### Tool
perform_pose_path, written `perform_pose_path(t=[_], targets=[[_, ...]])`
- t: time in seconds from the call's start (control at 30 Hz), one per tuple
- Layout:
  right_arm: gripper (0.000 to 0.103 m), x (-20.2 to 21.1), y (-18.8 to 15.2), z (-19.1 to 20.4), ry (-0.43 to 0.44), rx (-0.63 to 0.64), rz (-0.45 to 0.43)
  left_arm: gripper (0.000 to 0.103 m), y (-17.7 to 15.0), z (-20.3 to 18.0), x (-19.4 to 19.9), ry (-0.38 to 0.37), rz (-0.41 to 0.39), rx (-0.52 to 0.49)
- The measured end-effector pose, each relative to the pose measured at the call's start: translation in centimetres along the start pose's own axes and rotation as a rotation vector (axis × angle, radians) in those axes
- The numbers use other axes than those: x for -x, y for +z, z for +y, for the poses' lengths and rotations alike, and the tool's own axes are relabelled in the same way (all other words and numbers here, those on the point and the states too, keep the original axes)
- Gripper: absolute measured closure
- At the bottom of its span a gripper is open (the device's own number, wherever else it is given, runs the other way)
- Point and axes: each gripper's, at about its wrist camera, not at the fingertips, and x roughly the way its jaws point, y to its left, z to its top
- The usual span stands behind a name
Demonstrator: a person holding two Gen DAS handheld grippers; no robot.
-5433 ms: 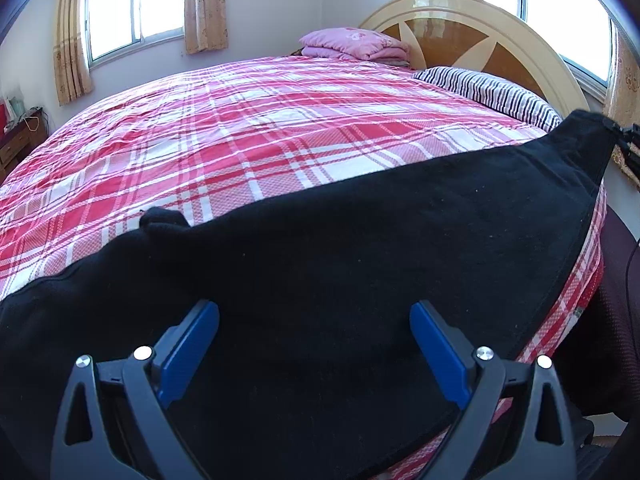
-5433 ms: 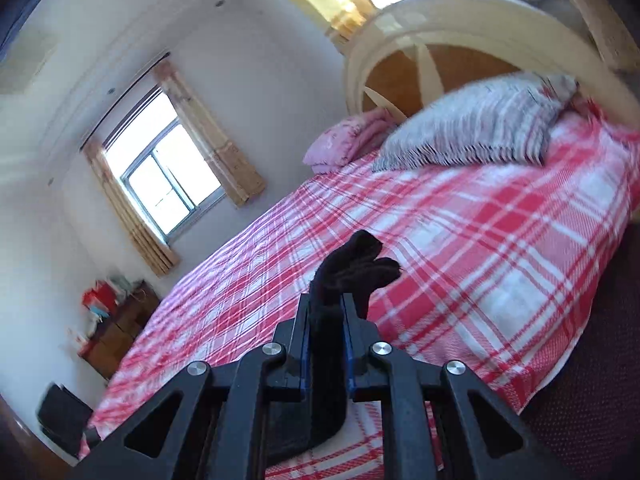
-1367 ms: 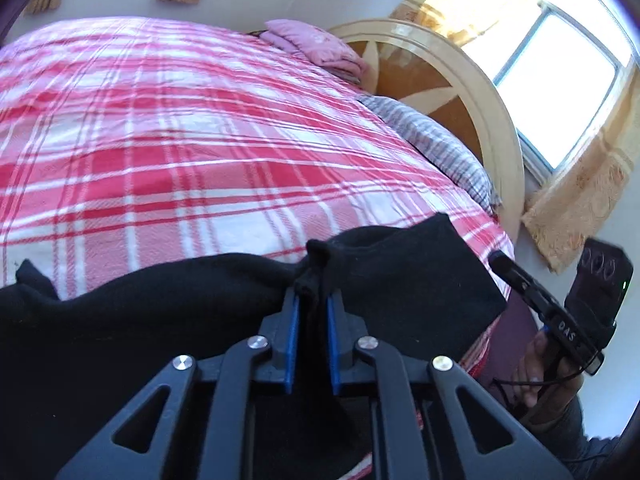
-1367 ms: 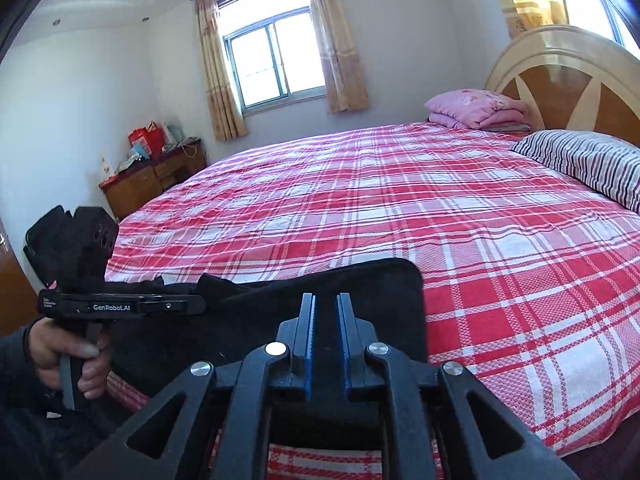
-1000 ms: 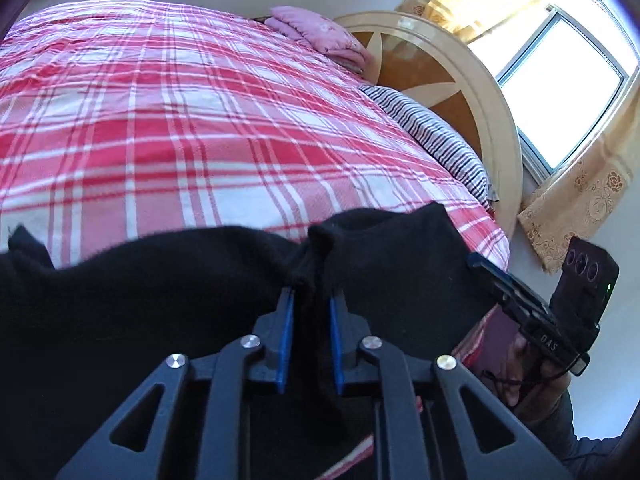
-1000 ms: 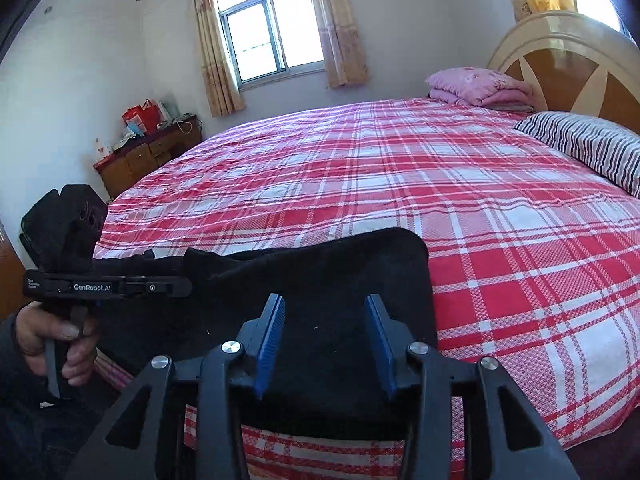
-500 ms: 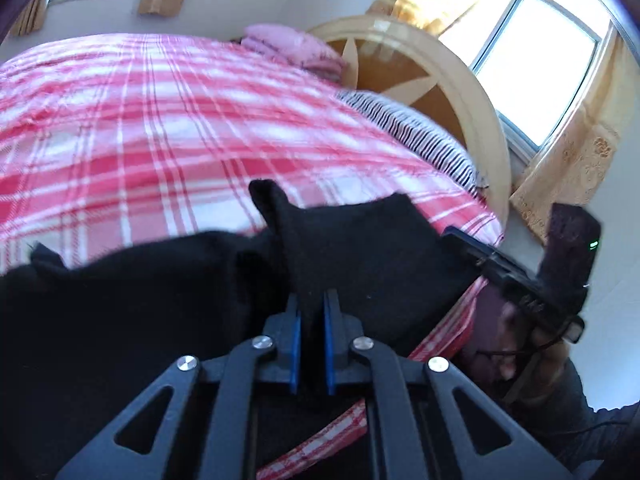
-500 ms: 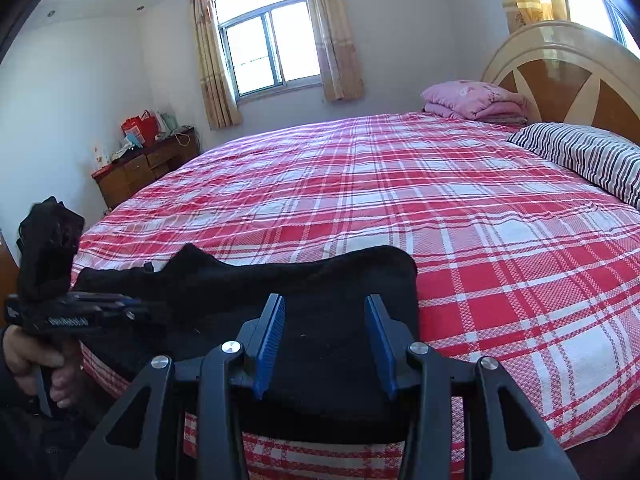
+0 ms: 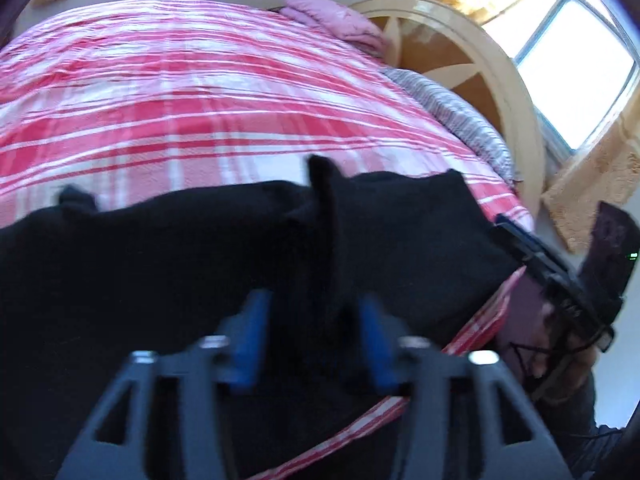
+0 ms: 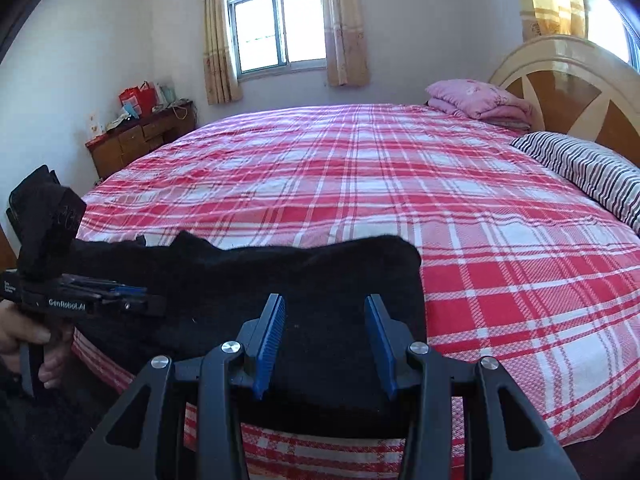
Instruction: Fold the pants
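The black pants [image 9: 160,264] lie along the near edge of the bed; they also show in the right wrist view [image 10: 320,280]. My left gripper [image 9: 314,316] is open, its blue pads either side of a raised ridge of black cloth [image 9: 322,184] that stands up between them. My right gripper [image 10: 325,320] is open and empty just above the pants' folded end. The left gripper shows at the left of the right wrist view [image 10: 120,298]; the right one shows at the right of the left wrist view [image 9: 516,236].
The red plaid bedspread [image 10: 400,184] covers the bed. A striped pillow [image 10: 588,168] and folded pink blanket [image 10: 480,100] lie by the wooden headboard [image 10: 576,80]. A wooden dresser [image 10: 136,140] stands by the far wall under a window [image 10: 276,28].
My left gripper has opened and let go of the pants' pinched fold, which still stands up. My right gripper opened about a second ago and has stayed open over the cloth.
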Motion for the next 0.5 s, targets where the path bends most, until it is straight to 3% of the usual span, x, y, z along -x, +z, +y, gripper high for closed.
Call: perform_pose_path(t=[0.07,0.27,0.33,0.43,0.5], targets=[[0.059,0.2,0.5,1.1,0.027,0.036,0.005,0.04,-0.4,0.6,1.3,0.049,-0.028,-0.021],[0.059,-2.5,1.3,8.3,0.098,0.325,0.087,0.033,-1.2,2.2,4.8,0.268,-0.049,-0.142],[0.059,-3.8,1.5,9.6,0.127,0.351,0.102,0.033,-1.5,3.3,6.1,0.373,-0.065,-0.168],[0.059,-6.5,1.7,11.6,0.184,0.358,0.156,0.033,-1.6,4.8,7.6,0.462,-0.089,-0.17],[0.059,-8.9,1.1,12.6,0.222,0.355,0.245,0.031,-1.6,5.7,8.2,0.485,-0.098,-0.159]])
